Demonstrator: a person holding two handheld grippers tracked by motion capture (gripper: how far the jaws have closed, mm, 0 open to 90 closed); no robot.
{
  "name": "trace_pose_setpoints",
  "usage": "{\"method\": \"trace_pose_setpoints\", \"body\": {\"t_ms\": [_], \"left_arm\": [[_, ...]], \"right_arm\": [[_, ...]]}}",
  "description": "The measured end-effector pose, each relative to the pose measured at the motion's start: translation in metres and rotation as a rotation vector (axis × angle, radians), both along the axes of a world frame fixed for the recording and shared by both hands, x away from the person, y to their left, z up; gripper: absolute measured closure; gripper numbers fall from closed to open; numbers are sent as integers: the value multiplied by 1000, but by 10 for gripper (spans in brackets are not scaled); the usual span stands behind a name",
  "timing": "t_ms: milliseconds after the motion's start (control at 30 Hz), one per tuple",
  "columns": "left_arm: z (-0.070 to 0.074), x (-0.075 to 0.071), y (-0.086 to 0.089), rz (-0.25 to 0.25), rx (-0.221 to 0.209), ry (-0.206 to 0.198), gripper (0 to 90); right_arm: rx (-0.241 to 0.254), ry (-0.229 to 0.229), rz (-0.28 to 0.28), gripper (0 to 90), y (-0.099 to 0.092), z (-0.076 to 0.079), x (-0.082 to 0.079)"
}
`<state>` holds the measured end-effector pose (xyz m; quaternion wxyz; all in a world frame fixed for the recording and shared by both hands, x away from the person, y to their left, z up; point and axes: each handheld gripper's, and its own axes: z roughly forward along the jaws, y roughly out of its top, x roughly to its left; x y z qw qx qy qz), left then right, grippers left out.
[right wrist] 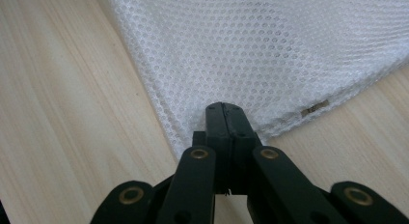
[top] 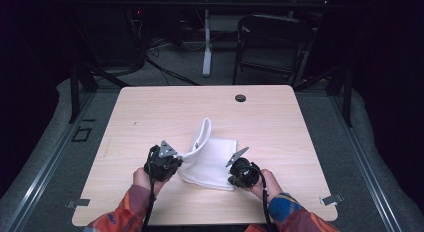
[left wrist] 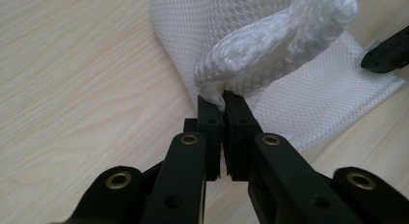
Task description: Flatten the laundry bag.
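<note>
White mesh fabric bag (left wrist: 270, 21) runs off the top edge in left gripper view, and off top and right edges in right gripper view, so its full outline can't be read there. Small tag on its hem (right wrist: 314, 107): lettering too tiny to make out. In high view, the person's patterned orange-and-blue sleeves (top: 287, 212) are cut by the bottom edge; black folding chair (top: 272, 44) behind the pale wooden table (top: 150, 112) sinks into shadow, detail lost.
</note>
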<state>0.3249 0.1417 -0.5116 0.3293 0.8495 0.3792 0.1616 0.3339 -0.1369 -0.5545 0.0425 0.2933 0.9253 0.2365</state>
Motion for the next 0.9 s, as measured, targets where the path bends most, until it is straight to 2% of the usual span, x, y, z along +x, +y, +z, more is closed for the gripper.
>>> {"method": "trace_pose_setpoints", "body": {"t_ms": [67,133,267,400,467,500,567,633,767,867,900], "left_arm": [[-1,1,2,6,1,5,868],[0,0,4,8,0,6,869],[0,0,6,8,-3,9,870],[-1,-2,6,17,-3,-1,870],[0,-4,10,19,-11,-7,870],[0,-5,12,12,-12,10,870],[-1,-5,12,17,-10,7,870],[-3,-3,11,5,4,32,871],[-6,-1,13,10,0,55,872],[-12,3,12,11,-7,95,872],[-12,3,12,11,-7,95,873]], "right_arm": [[5,1,-15,900,0,0,0],[-11,1,-3,900,0,1,0],[-12,-4,-10,900,1,1,0],[-16,-2,-11,900,1,1,0],[-34,-3,-5,900,1,2,1],[-28,-7,-18,900,1,1,1],[-33,-1,-16,900,0,2,2],[-44,-17,-32,900,-2,2,3],[-52,-16,-34,900,-3,2,4],[-68,-16,-41,900,-5,3,5],[-68,-16,-41,900,-5,3,5]]}}
